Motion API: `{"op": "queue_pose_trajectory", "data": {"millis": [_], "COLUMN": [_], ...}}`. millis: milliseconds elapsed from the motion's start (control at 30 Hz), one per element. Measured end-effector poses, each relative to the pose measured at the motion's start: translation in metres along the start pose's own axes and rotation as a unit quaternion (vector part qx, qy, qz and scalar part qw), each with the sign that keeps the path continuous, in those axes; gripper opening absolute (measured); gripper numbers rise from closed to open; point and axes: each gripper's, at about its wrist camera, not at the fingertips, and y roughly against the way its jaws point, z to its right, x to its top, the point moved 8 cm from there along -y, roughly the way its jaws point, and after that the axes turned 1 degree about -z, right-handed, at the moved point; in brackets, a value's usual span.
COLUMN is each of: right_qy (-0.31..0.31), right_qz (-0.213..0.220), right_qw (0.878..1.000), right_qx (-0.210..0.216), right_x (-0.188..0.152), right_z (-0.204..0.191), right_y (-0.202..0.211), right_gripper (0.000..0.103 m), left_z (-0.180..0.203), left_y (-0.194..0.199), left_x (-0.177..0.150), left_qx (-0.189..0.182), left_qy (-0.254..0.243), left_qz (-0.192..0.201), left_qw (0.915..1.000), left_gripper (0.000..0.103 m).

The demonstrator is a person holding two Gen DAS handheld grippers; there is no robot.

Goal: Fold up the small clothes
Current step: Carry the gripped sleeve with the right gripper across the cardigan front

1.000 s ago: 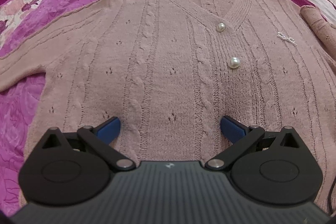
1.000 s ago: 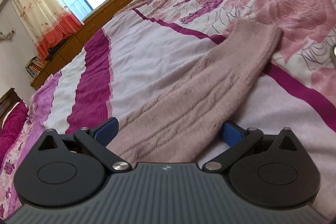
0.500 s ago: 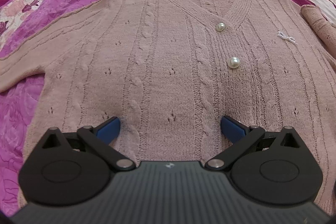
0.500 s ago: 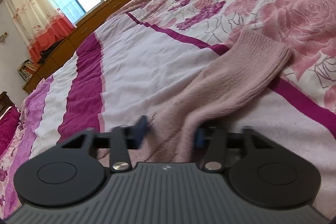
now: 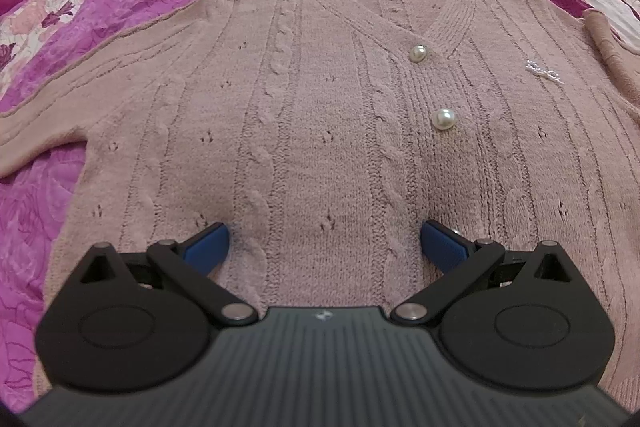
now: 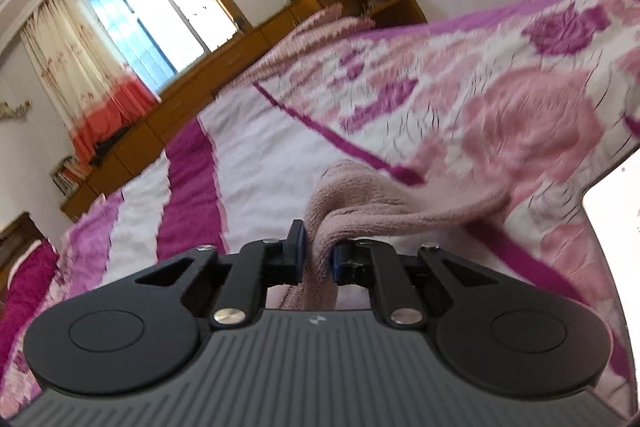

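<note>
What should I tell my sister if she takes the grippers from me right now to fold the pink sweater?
Left gripper: open, low over the front of the pink cardigan, holding nothing.
Right gripper: shut on the sleeve, which is bunched between its fingers and raised off the bedspread.
Cardigan: lies flat, face up, buttoned with two pearl buttons; the other sleeve is spread out to the side.
Done: one sleeve gripped.
Left: probably bring that sleeve across the body, fold in the other sleeve, then fold the body up.
</note>
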Motion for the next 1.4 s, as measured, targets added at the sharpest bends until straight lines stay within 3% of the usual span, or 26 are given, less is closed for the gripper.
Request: {"op": "queue_pose_trajectory", "data": {"millis": [333,533,900,1400], "right_qy": [-0.013,-0.008,0.019,0.082], "right_qz": [0.055,0.047,0.01,-0.031], "right_qw": [0.998,0.997,0.994,0.985], "right_qx": [0.03,0.067,0.109,0.146], "right_x": [0.024,0.022,-0.038,-0.113], "right_z": [-0.026,-0.063,-0.147,-0.275], "right_y": [0.06,0.083,0.106,0.111], "right_gripper": [0.013,0.013,0.013,0.013], "left_z": [0.0,-0.004,-0.028,-0.08], "left_y": [0.002,0.005,0.036,0.047], "left_x": [-0.001,0.001,0.01,0.012], "left_qx": [-0.008,-0.021,-0.019,-0.01], "left_qy": [-0.007,-0.004,-0.011,0.042], "left_qz": [0.01,0.011,0.05,0.058], "left_qw": [0.9999,0.9997,0.9985,0.9974], "left_gripper": [0.103,0.103,0.103,0.103]}}
